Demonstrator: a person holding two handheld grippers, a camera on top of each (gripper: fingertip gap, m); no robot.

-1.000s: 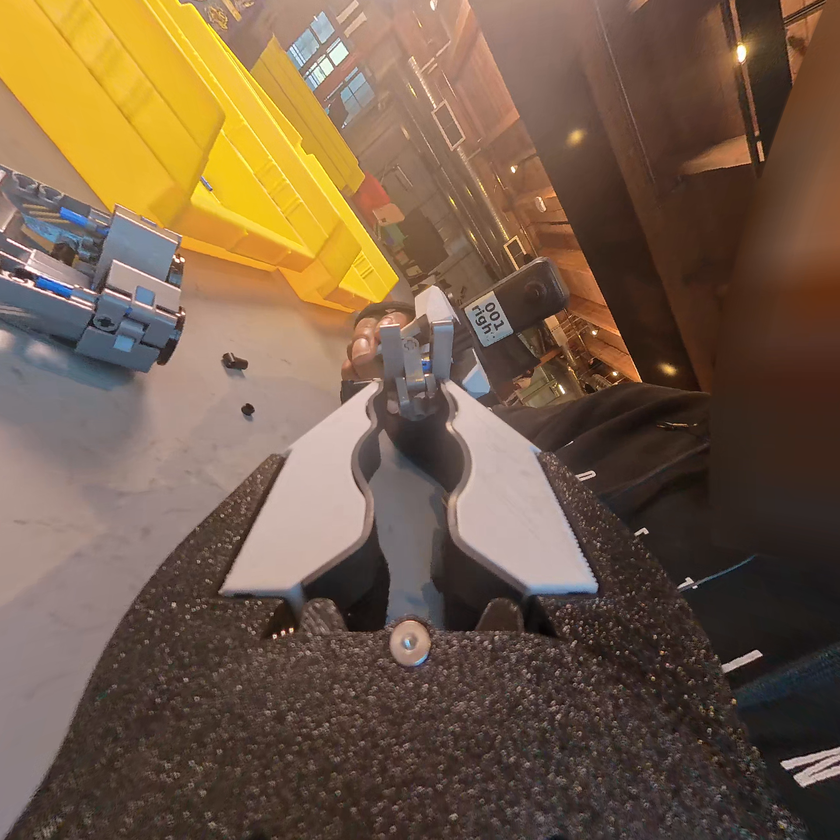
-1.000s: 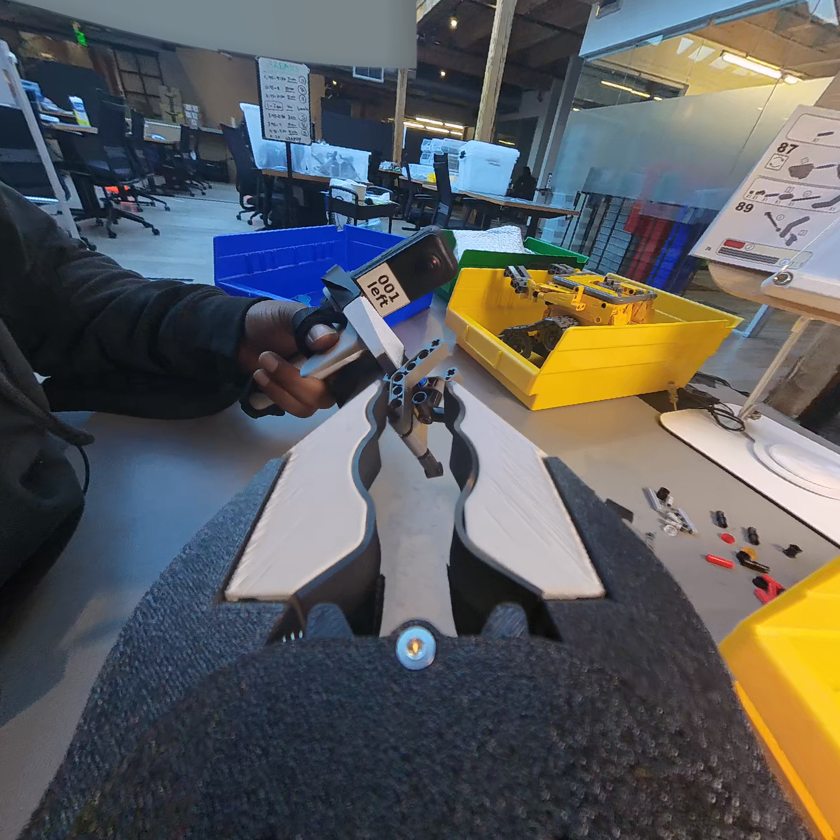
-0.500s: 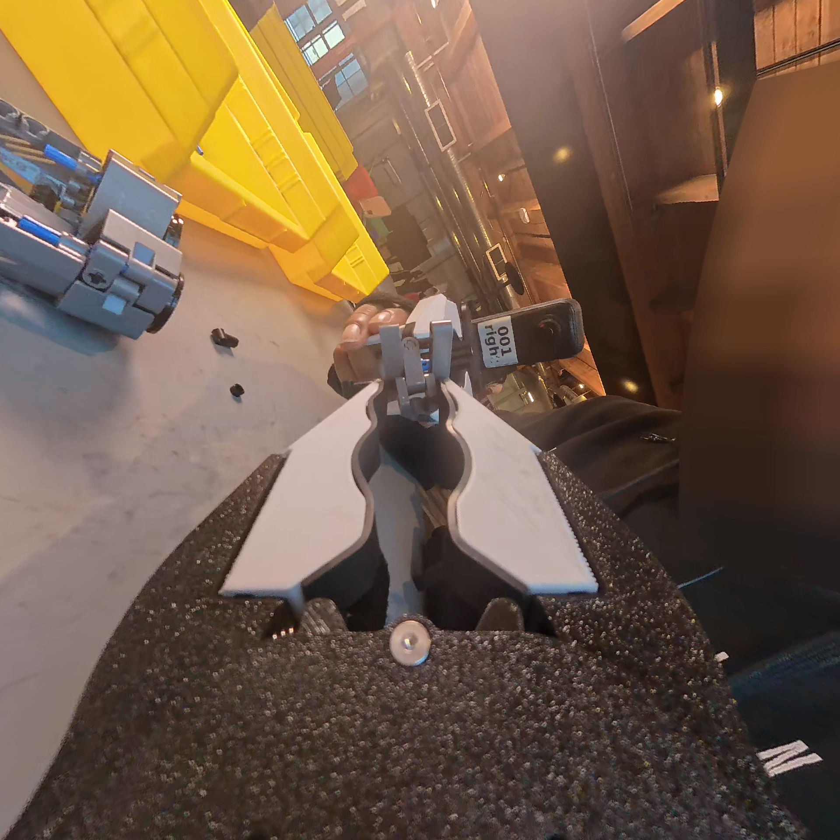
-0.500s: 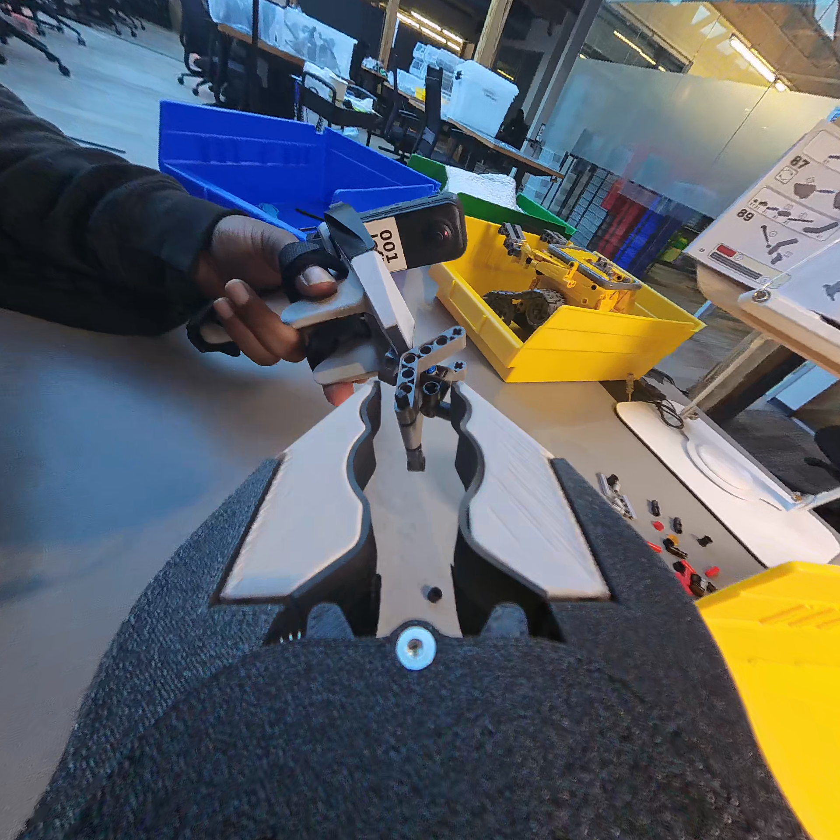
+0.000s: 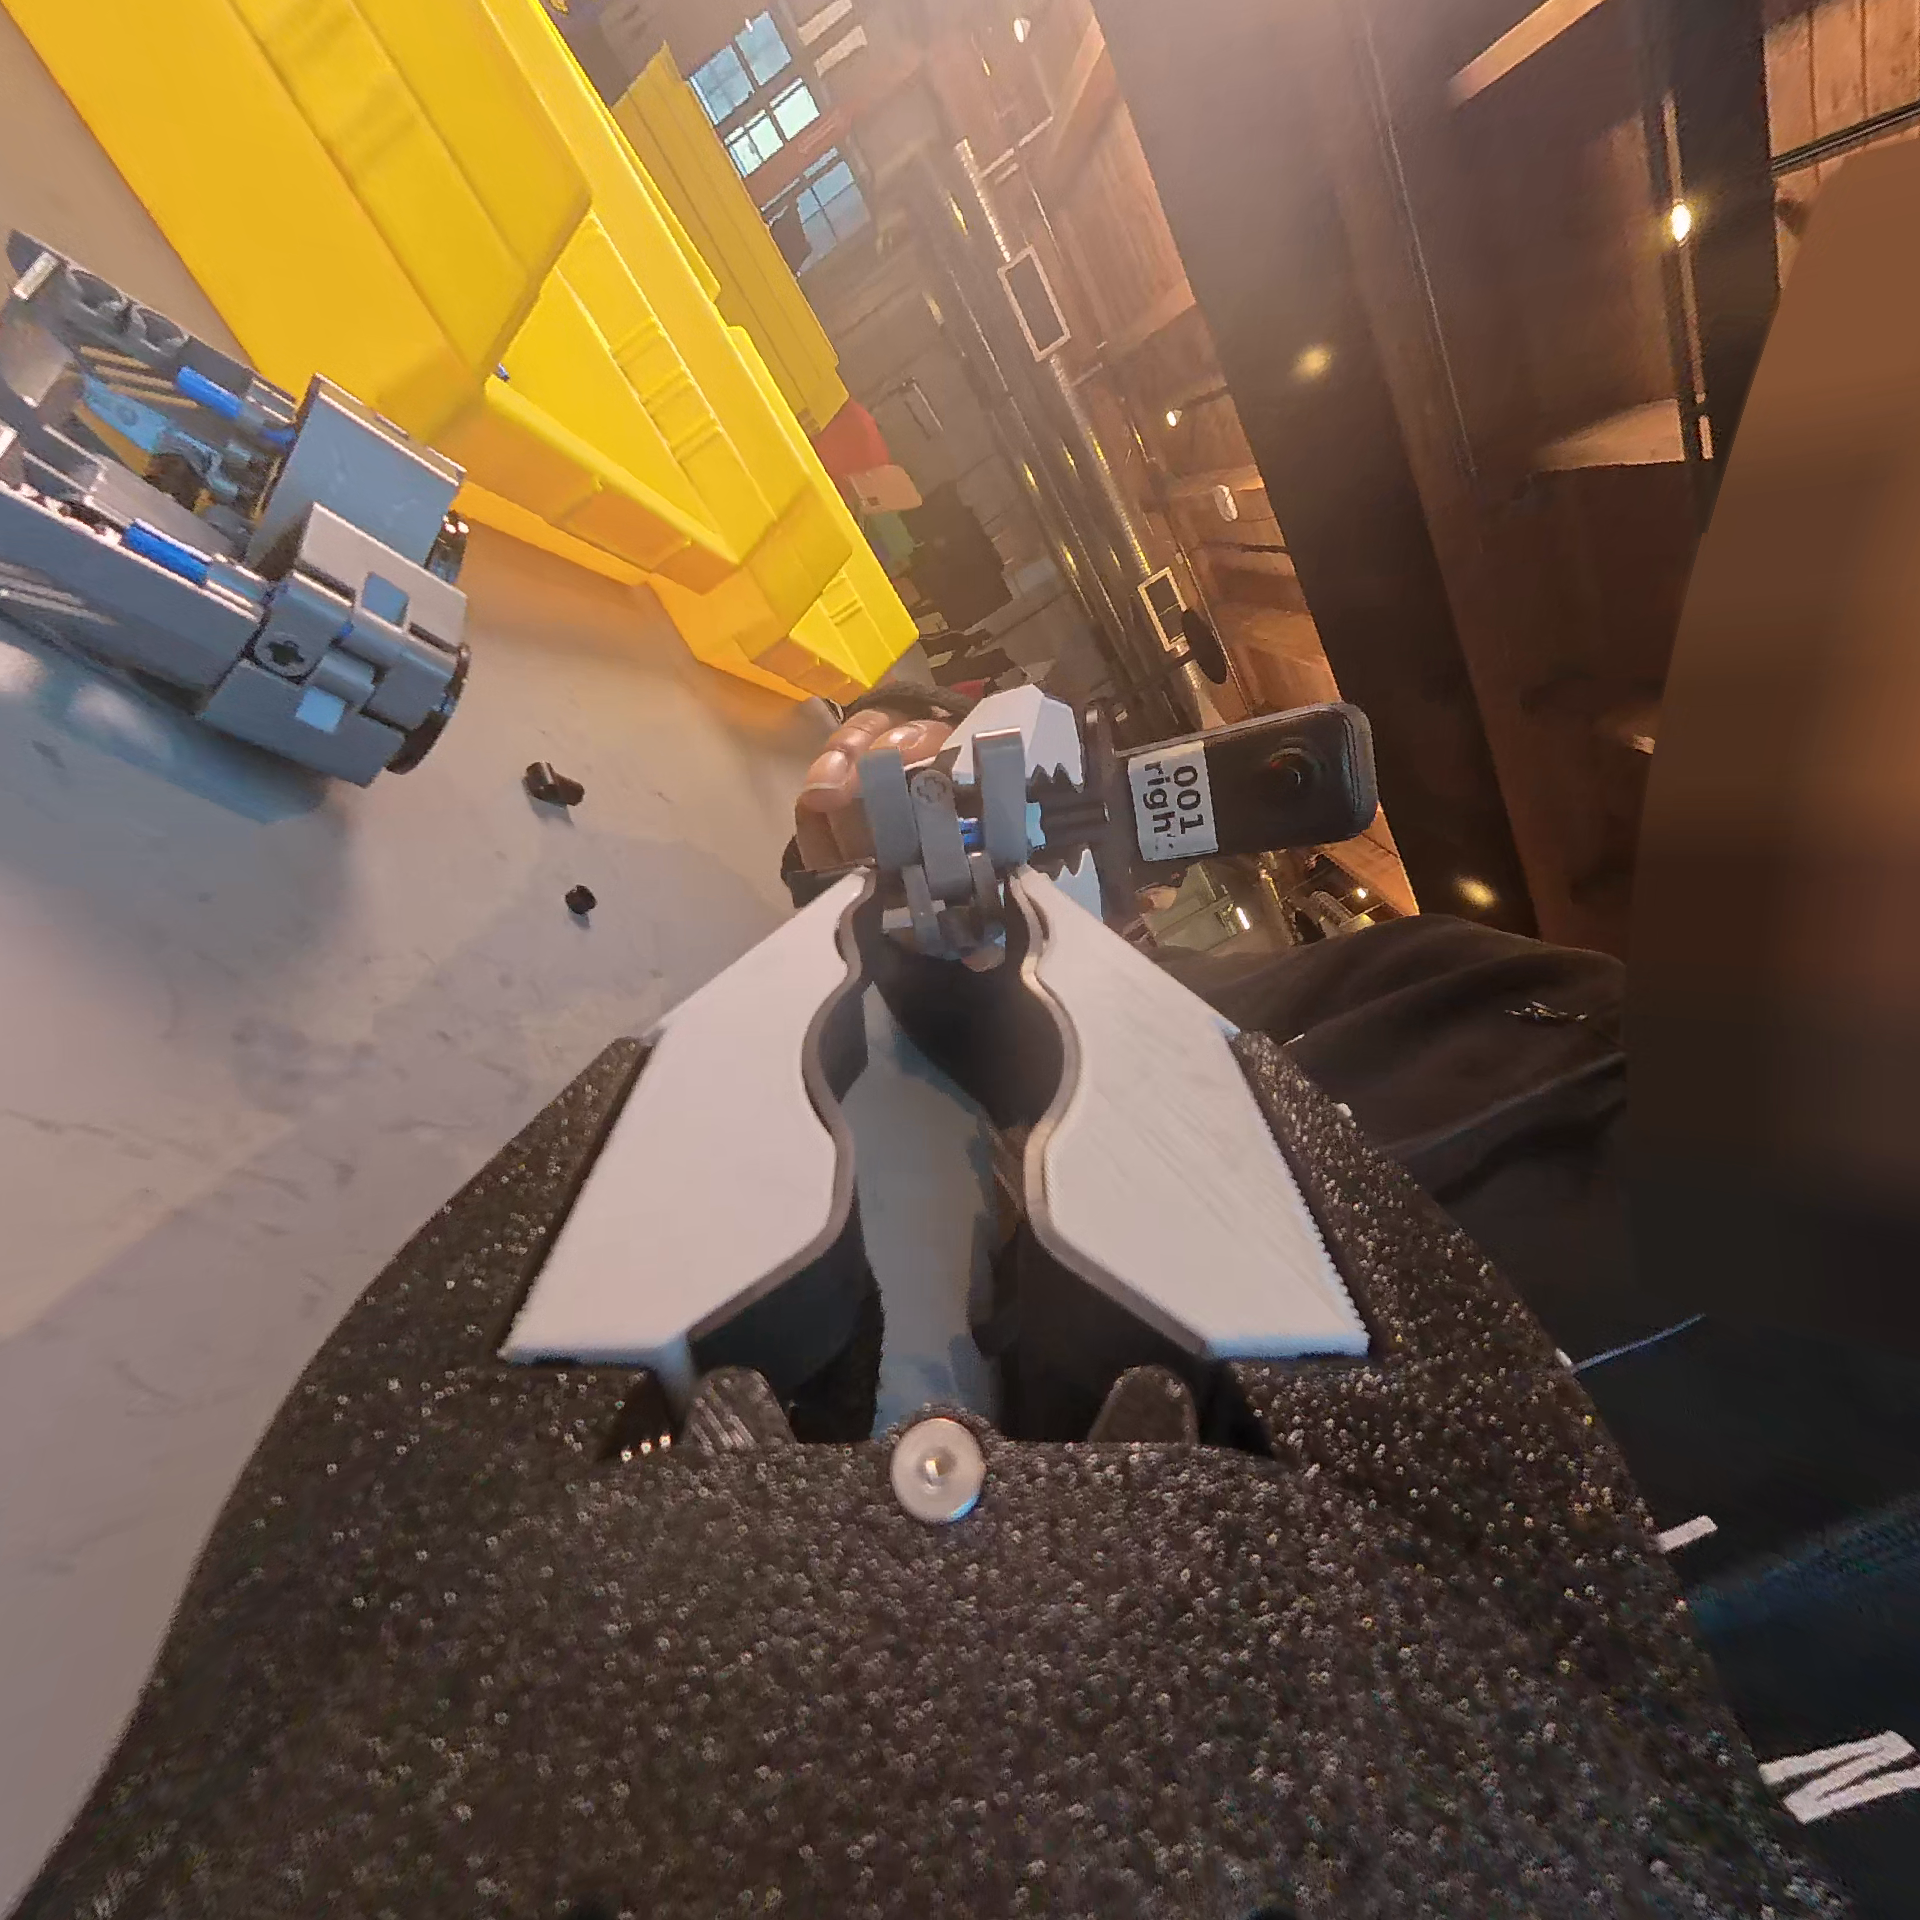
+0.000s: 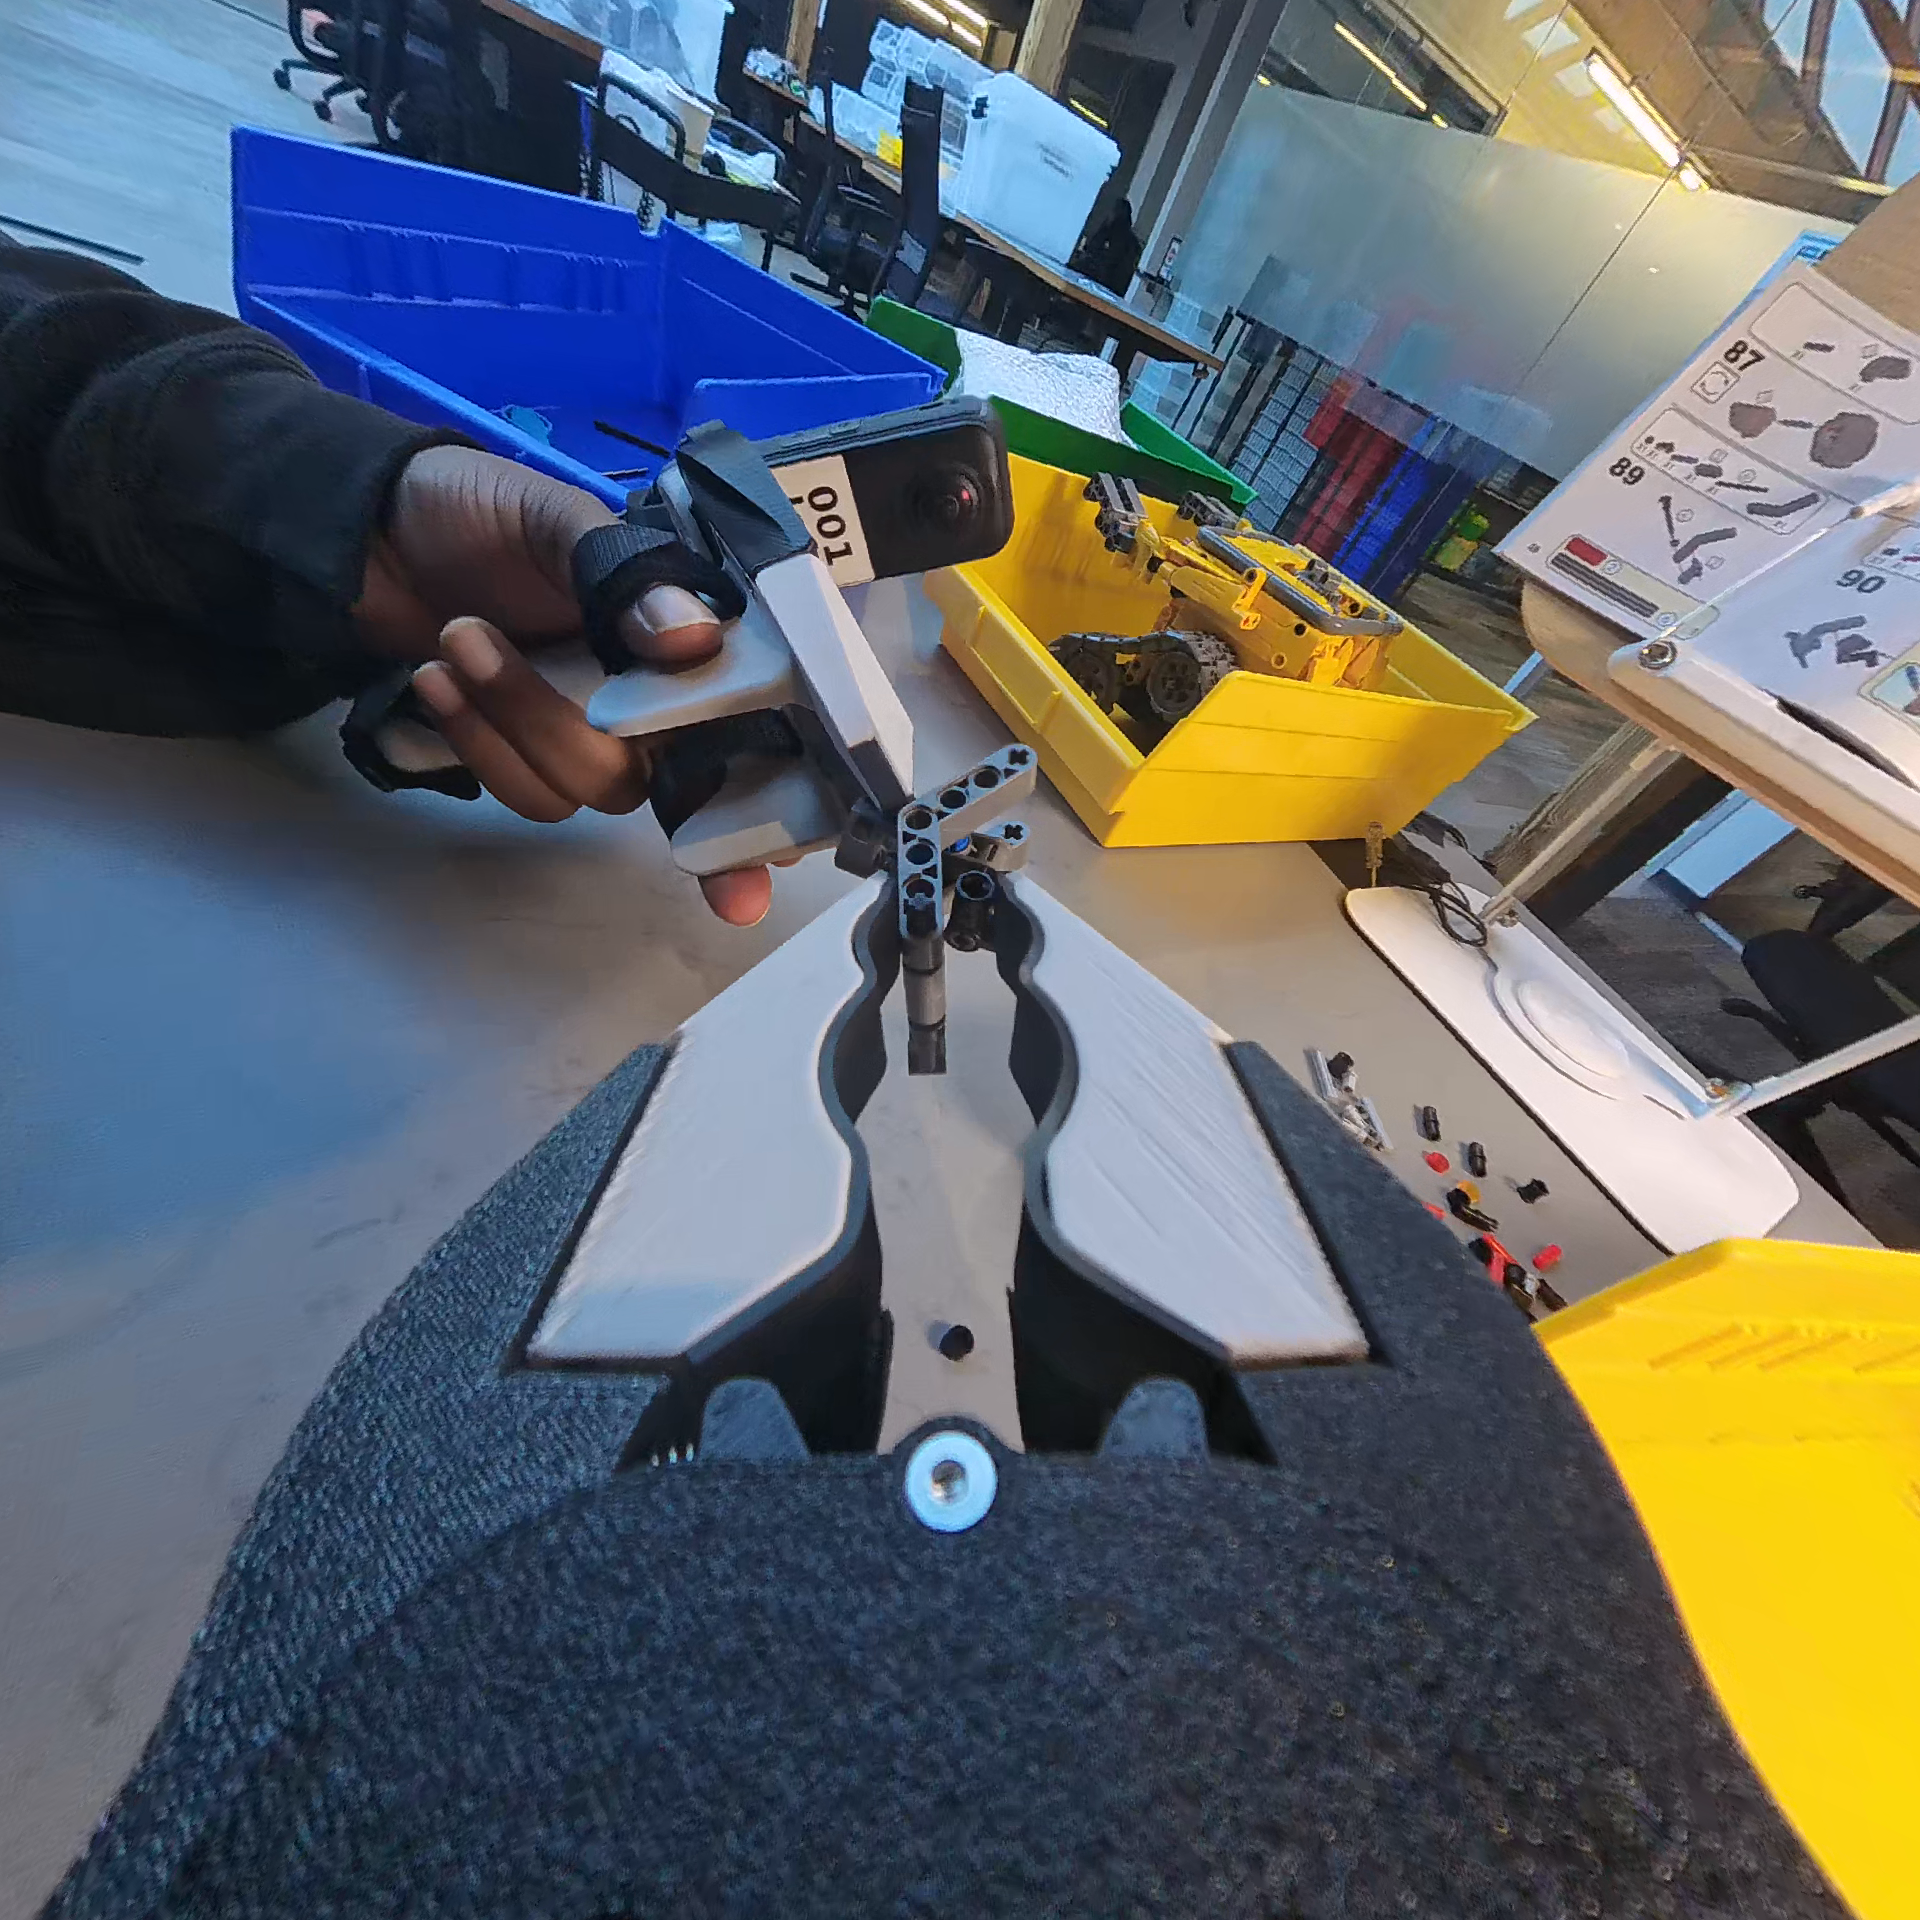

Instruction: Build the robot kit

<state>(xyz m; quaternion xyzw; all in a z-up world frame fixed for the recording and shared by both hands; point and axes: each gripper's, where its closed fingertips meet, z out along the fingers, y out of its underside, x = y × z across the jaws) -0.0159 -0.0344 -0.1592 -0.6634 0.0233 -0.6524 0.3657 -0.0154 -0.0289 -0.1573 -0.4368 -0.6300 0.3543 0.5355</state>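
Both my grippers meet at one small grey brick-beam assembly [image 6: 940, 862], held up in the air above the grey table [image 6: 260, 1039].

My right gripper [image 6: 940, 914] is clenched on it: the fingertips pinch a grey holed beam whose long axis runs back along my fingers toward the wrist, its dark end hanging free between them. A second angled beam slants up and to the right from that pinch point, with a blue pin and a black connector beside it.

My left gripper [image 5: 940, 914] is closed on the same assembly [image 5: 940, 831] from the opposite side; its fingertips grip the lower grey lugs while two upright grey tabs stand above them. In the right wrist view this left gripper [image 6: 852, 821] comes in from the left of the assembly, with my hand [image 6: 499, 623] behind it.

Relative to the assembly: the yellow bin [image 6: 1299, 769] holding a yellow tracked model lies beyond and right; loose red and black pins [image 6: 1475, 1205] lie on the table to the right; a larger grey model section [image 5: 260, 582] lies left in the left wrist view.
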